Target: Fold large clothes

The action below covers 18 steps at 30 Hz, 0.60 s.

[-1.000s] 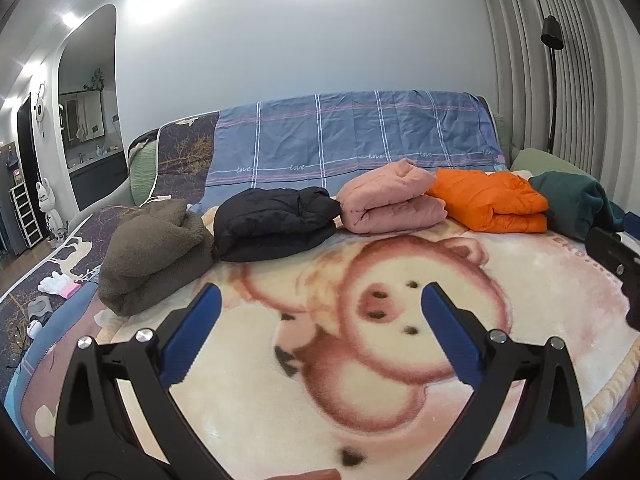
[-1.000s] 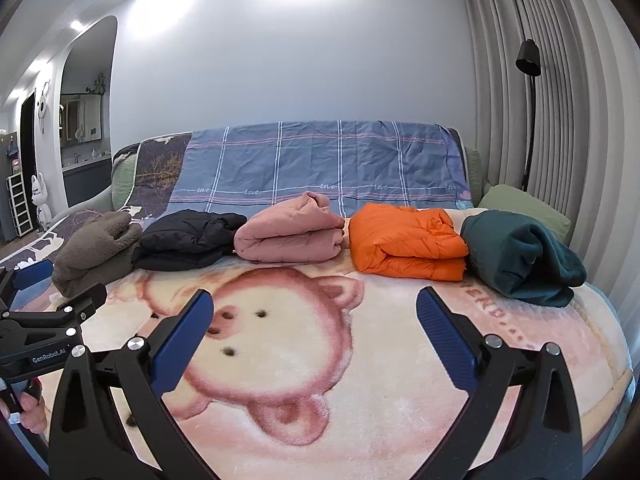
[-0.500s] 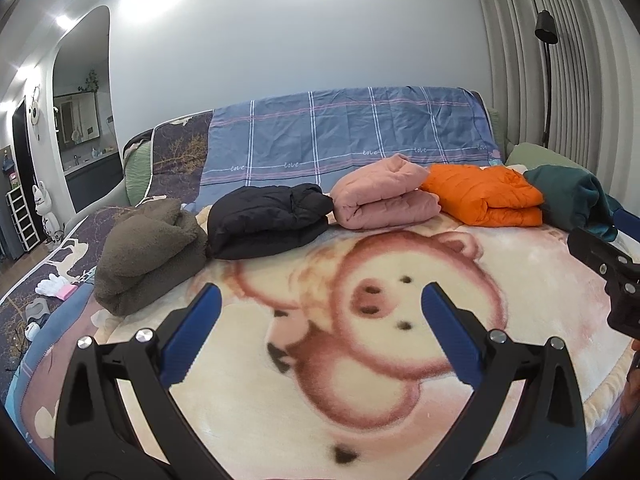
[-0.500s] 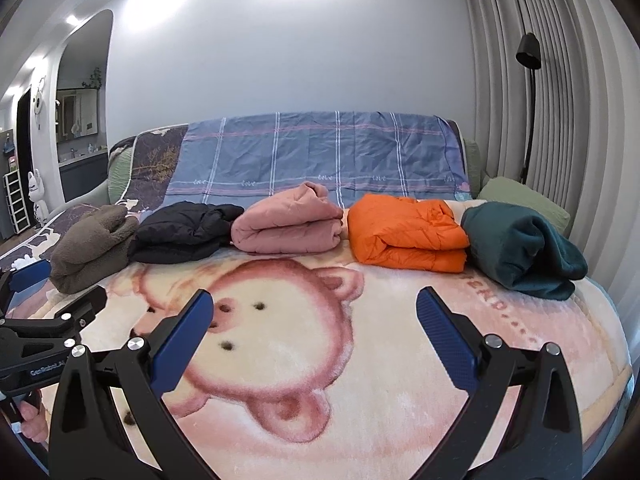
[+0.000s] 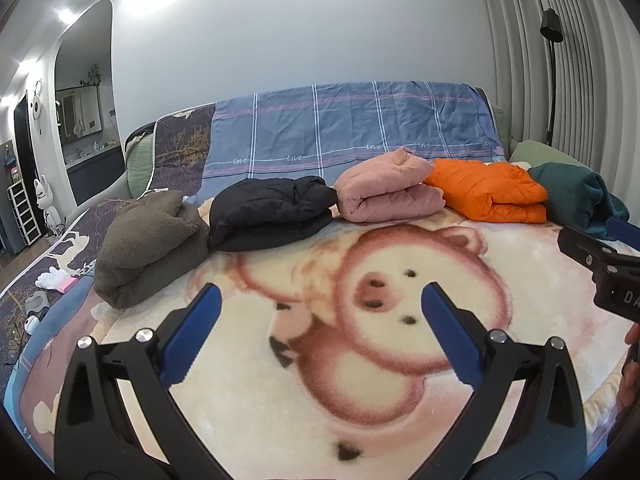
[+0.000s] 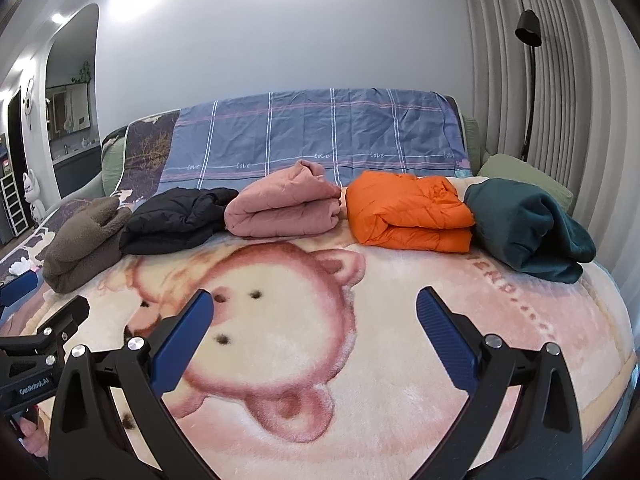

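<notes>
Several folded garments lie in a row across the far side of the bed: a brown fleece, a black jacket, a pink jacket, an orange puffer jacket and a dark green fleece. My left gripper is open and empty above the bear blanket. My right gripper is open and empty above the same blanket, to the right of the left one.
A blue plaid sheet covers the headboard end. A green pillow lies at the back right. A floor lamp and curtains stand at the right. Small items lie on the bed's left edge.
Both grippers have lifted and tilted slightly, so the row of folded clothes sits a little lower and farther in view. Both stay open and empty.
</notes>
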Each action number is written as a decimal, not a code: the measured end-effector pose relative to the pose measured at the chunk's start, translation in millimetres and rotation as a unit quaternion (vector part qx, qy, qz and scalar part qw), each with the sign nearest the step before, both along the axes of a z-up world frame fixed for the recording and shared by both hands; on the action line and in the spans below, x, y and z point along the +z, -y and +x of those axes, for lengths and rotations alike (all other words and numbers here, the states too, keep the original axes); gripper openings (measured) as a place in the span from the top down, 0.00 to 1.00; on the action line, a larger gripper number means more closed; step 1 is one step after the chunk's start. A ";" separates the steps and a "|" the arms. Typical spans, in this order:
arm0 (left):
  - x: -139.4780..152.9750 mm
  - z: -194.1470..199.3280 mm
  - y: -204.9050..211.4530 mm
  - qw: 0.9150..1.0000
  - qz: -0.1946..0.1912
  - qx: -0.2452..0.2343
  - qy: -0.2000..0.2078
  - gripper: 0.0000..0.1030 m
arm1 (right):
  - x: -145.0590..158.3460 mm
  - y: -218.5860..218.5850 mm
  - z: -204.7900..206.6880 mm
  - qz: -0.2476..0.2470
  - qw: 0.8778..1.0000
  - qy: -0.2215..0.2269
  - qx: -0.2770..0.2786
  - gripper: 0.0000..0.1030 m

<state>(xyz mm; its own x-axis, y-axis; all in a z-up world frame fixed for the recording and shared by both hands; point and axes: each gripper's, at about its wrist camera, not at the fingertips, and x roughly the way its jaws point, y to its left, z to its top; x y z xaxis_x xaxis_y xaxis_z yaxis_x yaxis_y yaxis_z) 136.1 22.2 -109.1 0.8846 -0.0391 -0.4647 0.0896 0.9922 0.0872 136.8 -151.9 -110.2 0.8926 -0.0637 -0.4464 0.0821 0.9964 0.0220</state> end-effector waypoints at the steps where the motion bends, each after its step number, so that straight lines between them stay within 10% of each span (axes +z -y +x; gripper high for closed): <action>1: -0.9 0.5 -0.1 1.000 0.000 0.000 -0.002 0.02 | 0.1 -1.0 1.3 -0.001 1.000 0.000 0.001 0.02; 18: -9.5 20.7 -3.1 0.999 -0.003 0.008 -0.039 0.02 | -3.1 -8.5 13.3 -0.017 1.000 -0.005 0.001 0.02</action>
